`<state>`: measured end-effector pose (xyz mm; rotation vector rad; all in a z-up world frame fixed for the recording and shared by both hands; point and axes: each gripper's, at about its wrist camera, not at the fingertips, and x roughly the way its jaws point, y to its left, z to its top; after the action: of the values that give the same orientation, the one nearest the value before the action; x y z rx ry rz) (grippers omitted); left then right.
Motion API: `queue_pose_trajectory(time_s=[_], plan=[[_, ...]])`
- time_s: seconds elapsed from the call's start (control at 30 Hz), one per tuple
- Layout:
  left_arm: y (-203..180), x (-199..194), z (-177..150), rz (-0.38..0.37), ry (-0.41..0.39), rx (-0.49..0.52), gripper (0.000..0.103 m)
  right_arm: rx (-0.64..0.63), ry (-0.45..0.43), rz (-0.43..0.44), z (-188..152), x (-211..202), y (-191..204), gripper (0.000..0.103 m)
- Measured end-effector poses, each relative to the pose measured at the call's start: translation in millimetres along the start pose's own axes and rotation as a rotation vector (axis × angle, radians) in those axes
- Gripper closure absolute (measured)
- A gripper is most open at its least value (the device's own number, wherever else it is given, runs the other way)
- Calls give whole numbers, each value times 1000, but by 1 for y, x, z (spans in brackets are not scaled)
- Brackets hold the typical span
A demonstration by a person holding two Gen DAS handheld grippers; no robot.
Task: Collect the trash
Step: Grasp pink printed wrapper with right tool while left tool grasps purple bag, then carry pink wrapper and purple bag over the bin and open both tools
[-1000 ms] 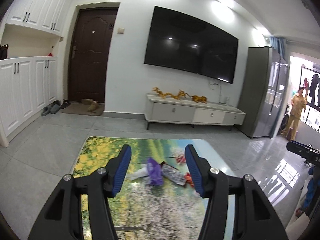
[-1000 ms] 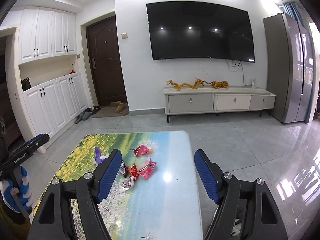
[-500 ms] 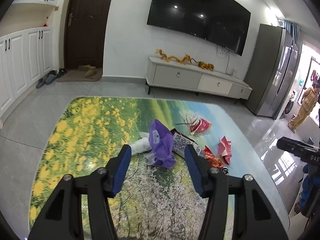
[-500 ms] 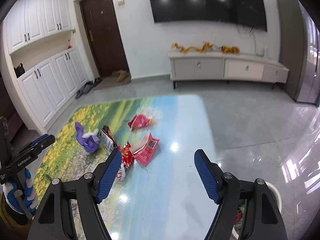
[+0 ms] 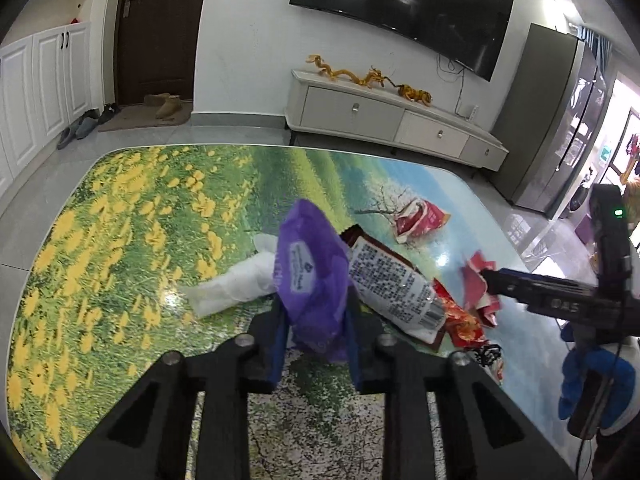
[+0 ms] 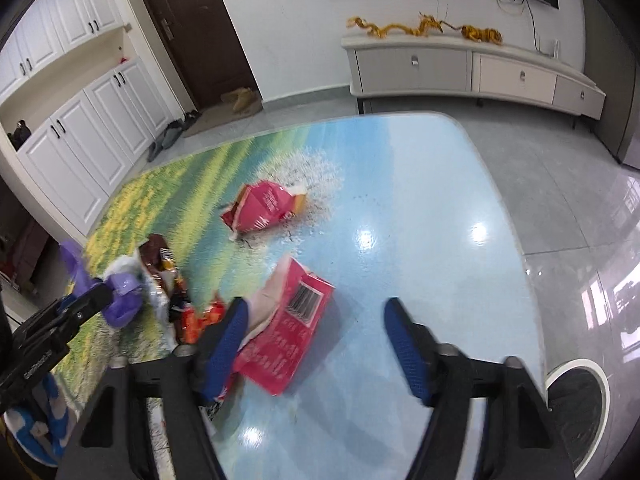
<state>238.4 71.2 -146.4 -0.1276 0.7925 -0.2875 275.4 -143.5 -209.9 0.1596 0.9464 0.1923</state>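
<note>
a crumpled purple wrapper (image 5: 312,280) stands up near the middle of the landscape-printed table (image 5: 120,240), beside a white tissue (image 5: 236,286) and a printed white packet (image 5: 390,286). the left gripper (image 5: 316,340) has just been closing and its blue pads pinch the wrapper's lower part. further right, a torn pink packet (image 6: 286,328) lies flat on the glossy blue area. the right gripper (image 6: 316,344) has just been narrowing, jaws still apart, the left pad at the packet's edge, the right pad clear of it. another pink packet (image 6: 262,210) sits farther back. bare tabletop runs to the rounded right edge.
</note>
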Motion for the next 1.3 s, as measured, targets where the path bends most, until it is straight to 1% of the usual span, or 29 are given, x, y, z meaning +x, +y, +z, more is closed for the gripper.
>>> queue_pose_trajectory(time_s=[0.03, 0.07, 0.13, 0.17, 0.2, 0.33, 0.5, 0.63, 0.73, 0.83, 0.97, 1.13, 1.3], plan=[[-1, -1, 0, -16, -1, 1, 84, 6, 15, 0, -1, 5, -1, 52], [-3, -4, -1, -30, -3, 0, 84, 6, 8, -1, -1, 5, 0, 54], [-6, -10, -5, -51, -7, -1, 85, -3, 17, 4, -2, 5, 1, 68], [-7, -13, -7, -56, -10, 0, 85, -7, 22, 15, -3, 4, 3, 72], [-8, -17, -9, -60, -13, 0, 85, -22, 20, 15, -5, 2, 5, 78], [-12, -40, -19, -62, -28, 10, 85, -56, 10, 14, -16, -13, 12, 82], [-15, -75, -26, -47, -67, 16, 85, -72, -29, 27, -30, -39, 22, 83], [-22, -106, -29, -20, -111, 38, 85, -104, -92, 42, -42, -77, 37, 83], [-33, -131, -36, 25, -154, 73, 85, -132, -140, 45, -47, -104, 49, 83], [-45, -150, -41, 57, -188, 104, 85, -152, -192, 54, -58, -134, 60, 83], [-59, -172, -47, 81, -227, 136, 85, -176, -245, 44, -73, -164, 68, 83], [-76, -187, -54, 83, -247, 177, 85, -177, -293, 36, -89, -189, 69, 83], [-95, -191, -56, 80, -251, 225, 85, -141, -326, 34, -99, -204, 55, 83]])
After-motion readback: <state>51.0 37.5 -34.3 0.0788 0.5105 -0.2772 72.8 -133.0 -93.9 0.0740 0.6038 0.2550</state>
